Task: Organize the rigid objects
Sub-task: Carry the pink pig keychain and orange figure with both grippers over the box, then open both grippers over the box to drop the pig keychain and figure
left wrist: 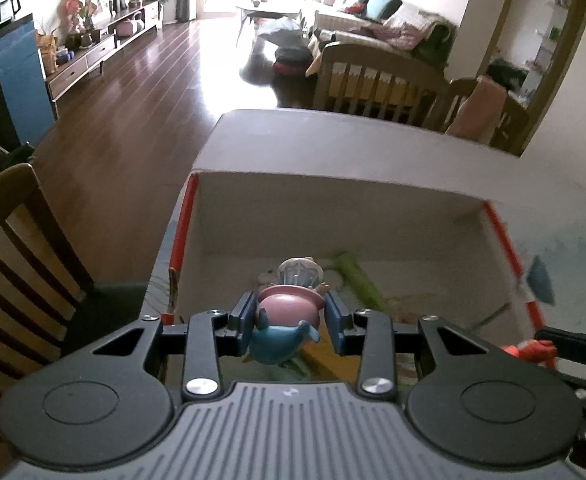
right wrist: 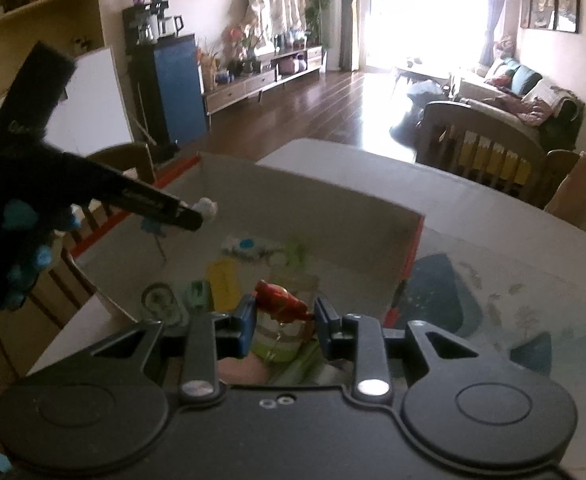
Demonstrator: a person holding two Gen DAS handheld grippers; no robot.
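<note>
Over the tabletop (right wrist: 513, 248), the open box (left wrist: 333, 216) is best entered low, so both toys are lowered well inside its walls before release. The pink-and-blue figurine (left wrist: 287, 320) is pinched by the left tongs (left wrist: 289, 322); the red toy (right wrist: 281, 300) is clamped in the right tongs (right wrist: 283, 322).

Left gripper (left wrist: 289, 322): matt black plastic arms, bright metal pivot screws, ribbed grey housing.
Pink-and-blue toy figure (left wrist: 287, 318): smooth glossy plastic, with a clear plastic part on top.
Right gripper (right wrist: 283, 322): matt black plastic, shiny metal screws.
Small red toy figure (right wrist: 281, 300): glossy plastic.
Open white box with red edges (left wrist: 333, 208): matt cardboard.
Dark plank floor (left wrist: 141, 80): polished wood, strongly reflective.
Slatted brown chair (left wrist: 17, 240): smooth wood.
</note>
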